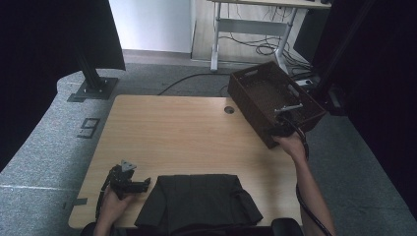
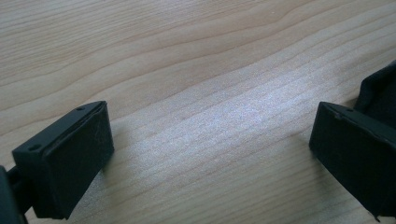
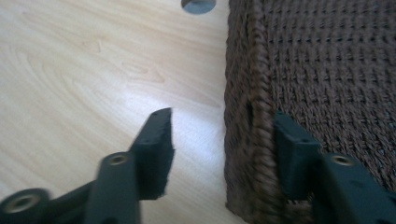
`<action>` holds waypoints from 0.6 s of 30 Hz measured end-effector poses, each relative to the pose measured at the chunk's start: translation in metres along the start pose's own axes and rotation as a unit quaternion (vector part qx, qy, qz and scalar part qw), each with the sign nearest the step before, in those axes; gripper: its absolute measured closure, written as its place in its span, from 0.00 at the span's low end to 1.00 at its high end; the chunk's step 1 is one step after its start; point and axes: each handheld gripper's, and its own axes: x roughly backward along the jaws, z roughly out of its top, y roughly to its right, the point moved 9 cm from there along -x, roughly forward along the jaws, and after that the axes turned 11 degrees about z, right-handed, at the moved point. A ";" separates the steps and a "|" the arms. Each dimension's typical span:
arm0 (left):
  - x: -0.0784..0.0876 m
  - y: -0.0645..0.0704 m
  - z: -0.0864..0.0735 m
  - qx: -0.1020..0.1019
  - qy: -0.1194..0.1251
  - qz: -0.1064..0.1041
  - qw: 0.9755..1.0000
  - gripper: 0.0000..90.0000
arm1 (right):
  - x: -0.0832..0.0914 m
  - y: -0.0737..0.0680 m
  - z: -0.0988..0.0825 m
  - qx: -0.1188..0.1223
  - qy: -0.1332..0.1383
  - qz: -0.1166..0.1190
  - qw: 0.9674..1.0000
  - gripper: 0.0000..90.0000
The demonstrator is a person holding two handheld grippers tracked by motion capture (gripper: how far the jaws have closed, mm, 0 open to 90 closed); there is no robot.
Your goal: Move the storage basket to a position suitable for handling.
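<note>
Straddling the wicker basket [image 3: 322,70] rim with my right gripper [image 3: 219,140]: one jaw inside, one outside, half-closed, not yet pinching. Left gripper [image 2: 210,154] wide open, empty.

Floor mark [image 1: 90,127] reads "9" (grey carpet)

Grey carpet floor [image 1: 44,147], white desk [image 1: 255,24]

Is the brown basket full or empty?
Empty, as far as shows: the high view looks into the brown basket and only its woven bottom appears. The right gripper straddles its wall, hiding a little.
</note>
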 end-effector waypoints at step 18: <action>0.000 0.000 0.000 0.000 0.000 0.000 1.000 0.00 | -0.005 -0.010 -0.006 0.015 -0.022 -0.008 1.000 0.87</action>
